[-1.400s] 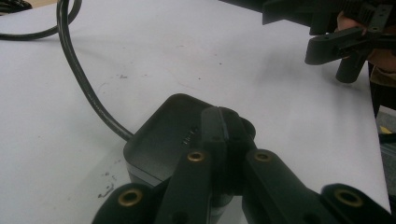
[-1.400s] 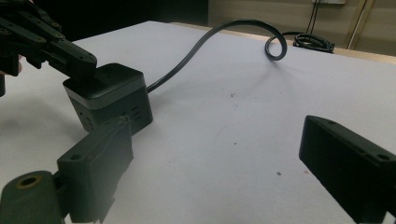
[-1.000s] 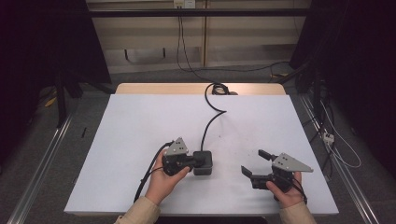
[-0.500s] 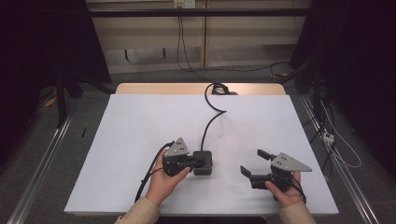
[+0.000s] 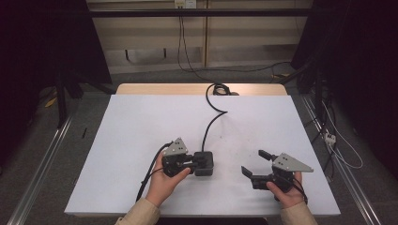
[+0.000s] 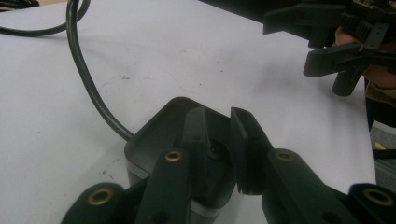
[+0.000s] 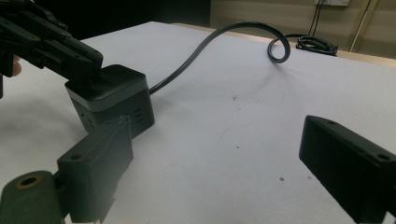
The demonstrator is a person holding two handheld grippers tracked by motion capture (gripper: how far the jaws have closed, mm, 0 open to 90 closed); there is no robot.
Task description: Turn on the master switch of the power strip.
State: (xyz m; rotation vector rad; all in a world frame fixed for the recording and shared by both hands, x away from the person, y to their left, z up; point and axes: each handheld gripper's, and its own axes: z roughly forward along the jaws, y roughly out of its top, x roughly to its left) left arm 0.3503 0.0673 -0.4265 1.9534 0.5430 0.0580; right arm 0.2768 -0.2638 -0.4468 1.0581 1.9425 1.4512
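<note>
From the high view we see the white table (image 5: 141,140) with a black power box (image 5: 205,163) near its front middle, its thick cable (image 5: 213,123) snaking back to a coil at the far edge. Our left gripper (image 5: 192,162) lies low against the box's left side, fingertips over its top; we judge it is placed so to press or work something on the box rather than to lift it. Our right gripper (image 5: 253,161) rests well apart to the right, jaws spread wide with nothing between them, pointing toward the box as if waiting.

In the left gripper view the two black jaws rise over the box's dark top (image 6: 154,135), standing slightly apart; they have just been opening. Between the fingertips (image 6: 194,135) sits a small round feature of the lid, perhaps a button or socket, which the jaws frame but do not clamp as far as we can tell. The cable (image 6: 86,79) leaves the box at the left, and the other gripper (image 6: 327,42) hangs at the upper right.

In the right gripper view the box (image 7: 112,100) stands left of centre, beyond our own released jaws and outside the gap between them. The left gripper (image 7: 81,58) rests on the box's top edge, and the cable (image 7: 219,39) arcs away behind.
</note>
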